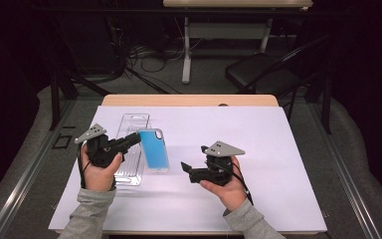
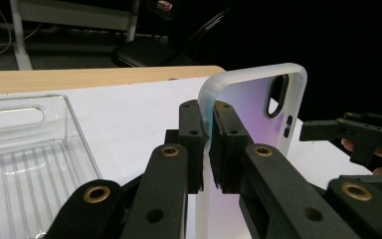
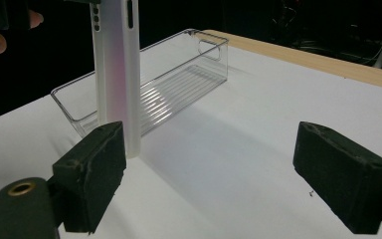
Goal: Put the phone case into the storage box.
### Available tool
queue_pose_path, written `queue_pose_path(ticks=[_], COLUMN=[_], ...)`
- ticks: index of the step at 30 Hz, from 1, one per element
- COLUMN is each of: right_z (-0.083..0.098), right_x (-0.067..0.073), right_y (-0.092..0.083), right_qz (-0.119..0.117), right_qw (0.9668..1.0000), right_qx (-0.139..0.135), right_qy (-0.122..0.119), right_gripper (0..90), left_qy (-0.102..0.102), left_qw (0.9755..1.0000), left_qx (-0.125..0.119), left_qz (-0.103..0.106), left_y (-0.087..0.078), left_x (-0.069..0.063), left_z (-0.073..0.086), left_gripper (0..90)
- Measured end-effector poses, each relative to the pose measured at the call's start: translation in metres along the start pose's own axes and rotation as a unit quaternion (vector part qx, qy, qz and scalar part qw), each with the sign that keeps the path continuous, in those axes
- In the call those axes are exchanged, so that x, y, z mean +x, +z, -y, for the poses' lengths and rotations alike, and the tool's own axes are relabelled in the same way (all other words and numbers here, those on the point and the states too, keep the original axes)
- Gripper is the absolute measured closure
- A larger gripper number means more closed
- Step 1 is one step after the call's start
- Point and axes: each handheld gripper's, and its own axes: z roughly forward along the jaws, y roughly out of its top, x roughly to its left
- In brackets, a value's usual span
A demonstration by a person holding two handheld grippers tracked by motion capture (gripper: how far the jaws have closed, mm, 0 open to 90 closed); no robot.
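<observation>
A translucent phone case point(image 1: 155, 150) with a blue inside is held up off the flat, to the right of the clear tray point(image 1: 129, 124). My left gripper point(image 1: 136, 139) is shut on its rim; in the left gripper view the pads point(image 2: 229, 134) pinch the frosted edge of the phone case point(image 2: 258, 99) near the camera cutout. My right gripper point(image 1: 194, 158) sits to the right of the case, jaws wide apart and empty. In the right gripper view the phone case point(image 3: 122, 74) stands edge-on just beyond the left pad point(image 3: 92, 174) of the right gripper point(image 3: 219, 174), apart from it.
White paper point(image 1: 258, 149) covers the wooden table point(image 1: 189, 100). The clear ribbed tray point(image 3: 179, 64) lies empty beyond the case, and its handle cutout point(image 2: 15, 117) faces the far edge. A dark folding chair point(image 1: 263, 72) and a desk frame stand behind the table.
</observation>
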Motion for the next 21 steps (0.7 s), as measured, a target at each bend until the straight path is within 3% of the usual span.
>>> queue_pose_path(ticks=[21], right_z=[-0.0015], right_x=[-0.0013], right_y=[-0.0039], right_qz=[0.008], right_qw=[0.9999], right_qx=[-0.009], right_qy=[0.002], right_gripper=[14.6], left_qy=[-0.002], left_qw=[1.0], left_qx=[-0.001], left_qz=[-0.003], left_y=[-0.0011], left_x=[-0.0008], left_z=[-0.0005], left_gripper=[85.0])
